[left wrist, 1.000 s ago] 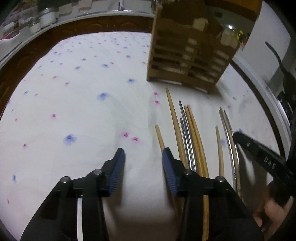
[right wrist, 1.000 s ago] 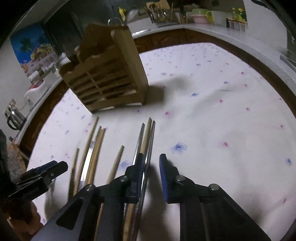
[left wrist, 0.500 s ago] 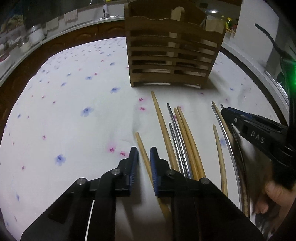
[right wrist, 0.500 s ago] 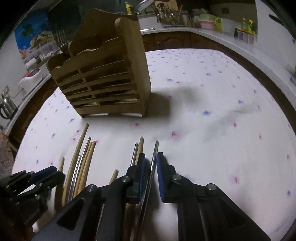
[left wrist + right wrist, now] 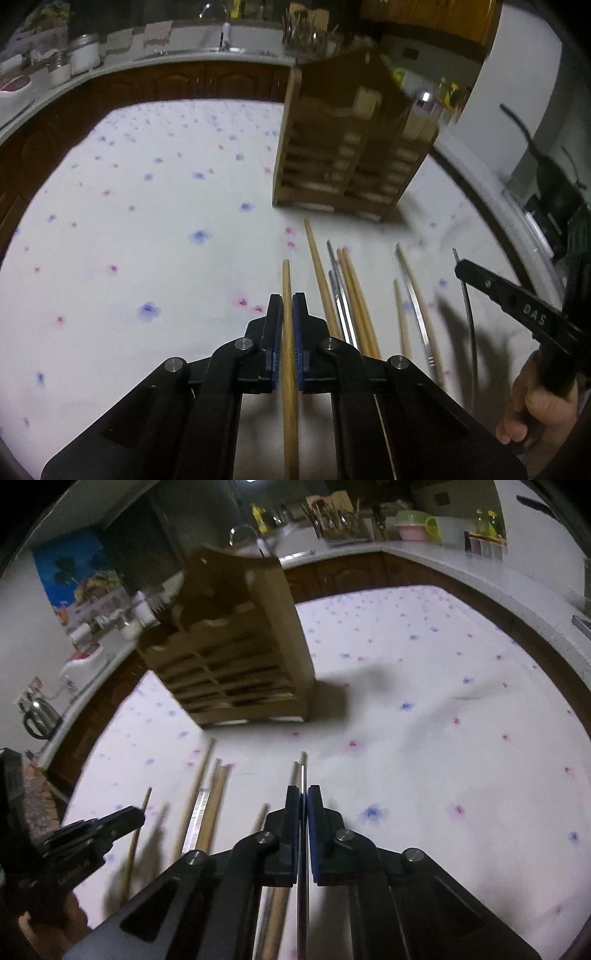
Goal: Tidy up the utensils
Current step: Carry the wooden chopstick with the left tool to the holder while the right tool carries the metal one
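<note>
Left gripper [image 5: 287, 306] clamps wooden chopstick [image 5: 286, 280]; right gripper [image 5: 303, 797] clamps metal chopstick [image 5: 302, 775]. Both just picked. Remaining chopsticks [image 5: 351, 291] lie near, on tablecloth [image 5: 147, 221]. Wooden holder [image 5: 347, 155] far; nothing visibly sorted yet.

Both views are dim, with a dull, bluish cast. The floral tablecloth [image 5: 147, 240] is the brightest surface, and the kitchen beyond it falls into darkness. The wooden utensil rack [image 5: 236, 657] is smeared by motion blur in both pictures, and a soft shadow spreads on the cloth to its right in the right wrist view. Near the rack, the chopsticks [image 5: 347, 288] show faint metal glints. Fisheye bending curves the counter edges, and black corners frame each picture.
</note>
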{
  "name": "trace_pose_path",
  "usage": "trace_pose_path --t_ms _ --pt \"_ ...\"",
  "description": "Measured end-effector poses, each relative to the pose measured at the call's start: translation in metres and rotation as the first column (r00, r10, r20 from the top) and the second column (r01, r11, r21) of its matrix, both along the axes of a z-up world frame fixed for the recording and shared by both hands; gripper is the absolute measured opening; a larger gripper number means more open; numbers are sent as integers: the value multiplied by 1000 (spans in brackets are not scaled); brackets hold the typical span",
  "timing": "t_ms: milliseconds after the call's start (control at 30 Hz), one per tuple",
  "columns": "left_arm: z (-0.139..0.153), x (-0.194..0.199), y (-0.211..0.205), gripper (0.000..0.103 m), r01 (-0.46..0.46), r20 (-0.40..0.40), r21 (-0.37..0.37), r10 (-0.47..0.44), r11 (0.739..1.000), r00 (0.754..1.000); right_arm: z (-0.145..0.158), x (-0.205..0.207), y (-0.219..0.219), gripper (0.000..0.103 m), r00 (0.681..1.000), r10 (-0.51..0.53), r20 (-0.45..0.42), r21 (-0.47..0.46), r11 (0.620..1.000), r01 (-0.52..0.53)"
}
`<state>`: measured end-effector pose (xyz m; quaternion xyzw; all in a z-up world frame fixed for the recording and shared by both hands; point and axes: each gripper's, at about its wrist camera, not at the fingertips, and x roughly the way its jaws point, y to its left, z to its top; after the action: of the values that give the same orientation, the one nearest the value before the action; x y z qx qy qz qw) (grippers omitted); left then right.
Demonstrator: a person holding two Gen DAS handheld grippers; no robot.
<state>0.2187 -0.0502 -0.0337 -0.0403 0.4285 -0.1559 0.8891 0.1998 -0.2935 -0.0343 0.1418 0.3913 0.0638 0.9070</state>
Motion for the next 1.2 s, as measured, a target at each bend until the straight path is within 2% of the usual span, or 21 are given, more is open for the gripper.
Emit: trace_pose_path --t_ms 300,500,733,1200 --pt "70 -27 25 5 0 125 -120 15 993 992 62 -36 -8 4 989 13 147 43 999 -19" --pt "102 -40 38 5 8 180 -171 23 985 983 101 -52 -9 4 968 8 252 47 999 -21" --pt "117 -49 43 5 14 221 -182 27 983 975 126 -62 -8 4 948 4 319 47 999 -20" --pt "124 -51 44 4 7 255 -191 43 982 966 133 -60 -11 4 942 2 335 48 999 -19"
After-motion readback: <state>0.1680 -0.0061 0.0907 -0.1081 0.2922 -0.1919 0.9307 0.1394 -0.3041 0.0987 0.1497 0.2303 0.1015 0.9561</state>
